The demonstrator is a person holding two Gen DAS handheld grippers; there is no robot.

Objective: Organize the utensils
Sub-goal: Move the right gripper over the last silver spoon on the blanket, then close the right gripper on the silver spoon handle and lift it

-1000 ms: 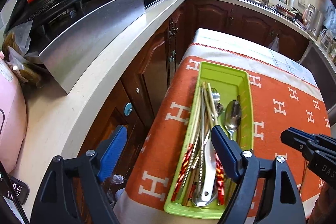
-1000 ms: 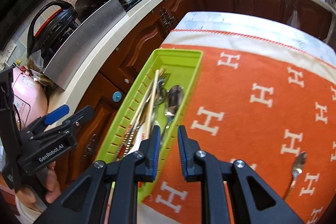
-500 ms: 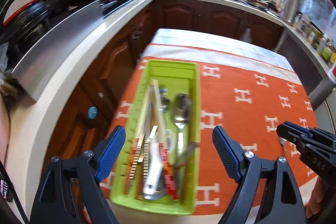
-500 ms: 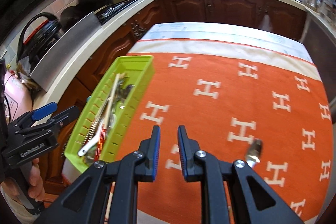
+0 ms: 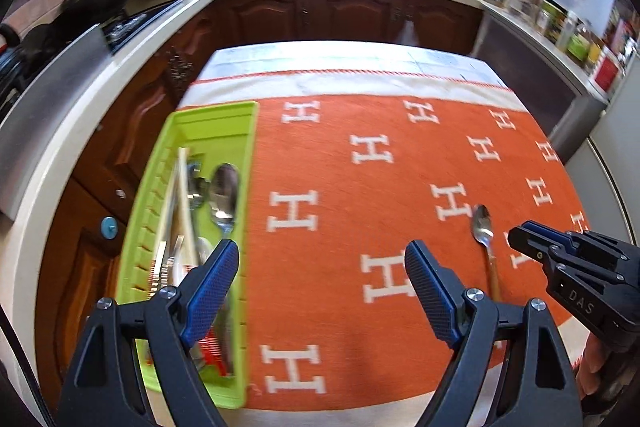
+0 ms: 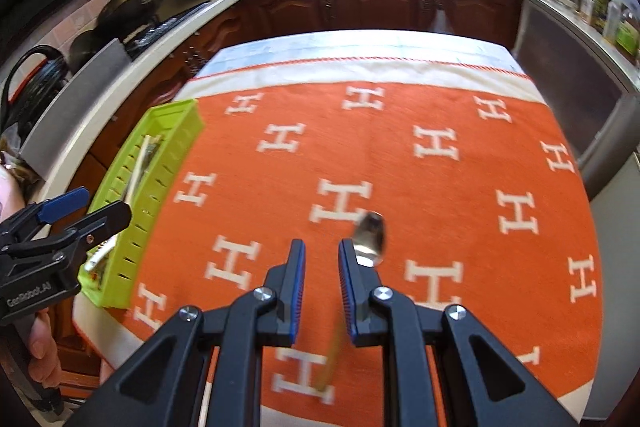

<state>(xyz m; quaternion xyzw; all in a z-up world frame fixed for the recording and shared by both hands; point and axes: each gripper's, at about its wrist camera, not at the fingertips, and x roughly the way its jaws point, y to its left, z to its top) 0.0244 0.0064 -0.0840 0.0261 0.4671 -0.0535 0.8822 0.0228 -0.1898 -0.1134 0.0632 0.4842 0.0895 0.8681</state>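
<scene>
I see 1 spoon [image 5: 483, 231] lying loose on the orange cloth [image 5: 360, 227], well right of the green tray [image 5: 192, 123], bowl toward the far counter, handle running back toward me. My left gripper [image 5: 320, 259] is spread wide over bare cloth between them; my right gripper [image 6: 321, 259] (nothing gripped) shows a narrow gap, its right finger overlapping the bowl.

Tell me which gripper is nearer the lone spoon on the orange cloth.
Right. The right gripper hovers beside the spoon, fingers narrowly apart, empty. The left gripper hangs between the spoon and the green tray, wide open.
</scene>
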